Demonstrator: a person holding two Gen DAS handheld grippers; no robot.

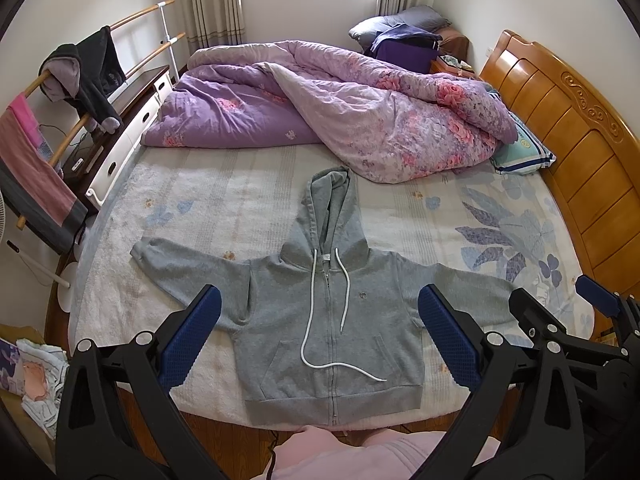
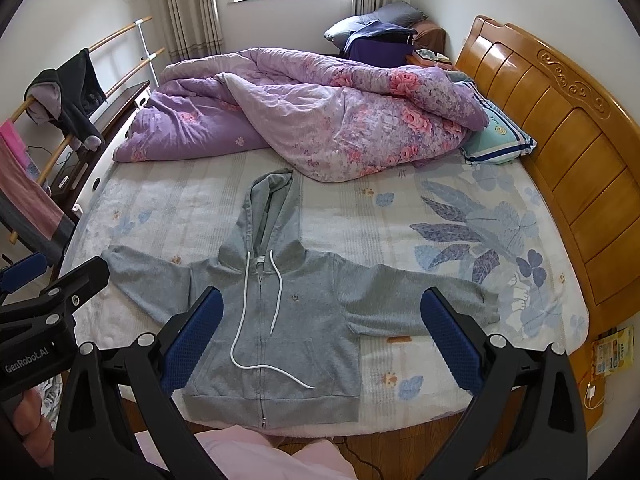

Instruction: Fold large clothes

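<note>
Behind the work area a purple floral quilt [image 1: 340, 108] lies crumpled across the far half of the bed [image 1: 460, 216], and its lower edge comes very near to the hood [image 1: 330, 196] of the hoodie. A light blue pillow [image 1: 520, 152] sits beside the wooden headboard [image 1: 560, 128] on the right. On the left a wooden rack [image 1: 80, 120] carries a dark garment [image 1: 92, 72] and a pink towel [image 1: 32, 160]. Some clothes [image 1: 40, 384] lie on the floor at the left.

The grey zip hoodie [image 1: 320, 320] lies flat and face up at the near edge of the bed, zipper closed, both sleeves stretched out to the sides, the white drawstring [image 1: 320, 344] loose over the chest. Its hem reaches the edge of the mattress.

My left gripper [image 1: 320, 332] hangs above the body of the hoodie, fingers spread wide, holding nothing. My right gripper [image 2: 322, 336] hovers over the hoodie's chest and right-hand sleeve [image 2: 420, 300], also spread wide and empty. Neither one touches the cloth. Pink clothing [image 2: 248, 456] of my body shows at the bottom.
</note>
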